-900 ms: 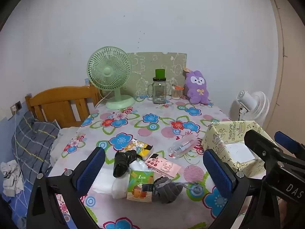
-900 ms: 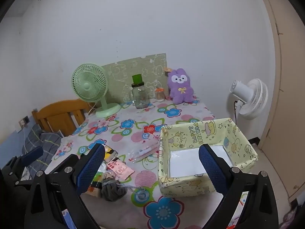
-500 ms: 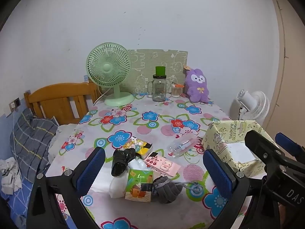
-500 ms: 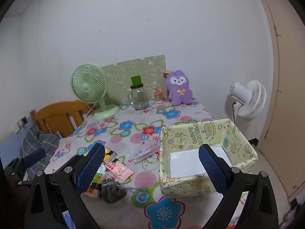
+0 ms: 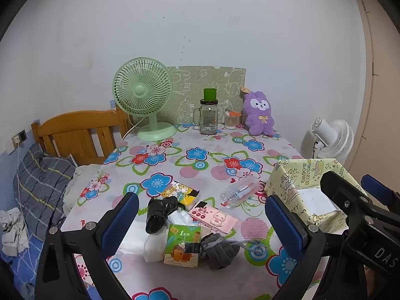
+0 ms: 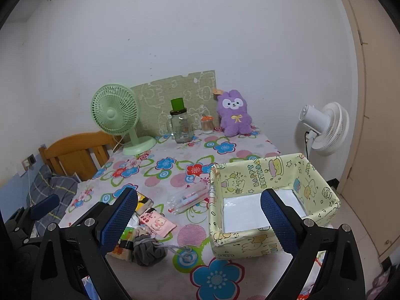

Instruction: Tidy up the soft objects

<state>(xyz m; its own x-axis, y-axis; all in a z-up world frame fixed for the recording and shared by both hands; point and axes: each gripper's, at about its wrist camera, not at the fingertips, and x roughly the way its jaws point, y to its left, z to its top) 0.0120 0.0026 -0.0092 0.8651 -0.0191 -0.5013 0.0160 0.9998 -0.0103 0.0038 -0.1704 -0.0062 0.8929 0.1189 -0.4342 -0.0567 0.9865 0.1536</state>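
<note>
— Left wrist view: left gripper (image 5: 201, 221) spread wide, nothing held, hovering over the pile: tissue pack (image 5: 183, 245), grey pouch (image 5: 220, 250), black bundle (image 5: 160, 213).

— And the right gripper (image 6: 198, 221)?

— Equally wide, empty, above the table (image 6: 225, 262). Yellow box (image 6: 272, 190) sits just right of the pile, plush (image 6: 233, 112) far back by the wall.

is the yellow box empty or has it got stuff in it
Empty. The right wrist view looks down into the yellow box and shows only its bare white floor; nothing lies inside.
</note>
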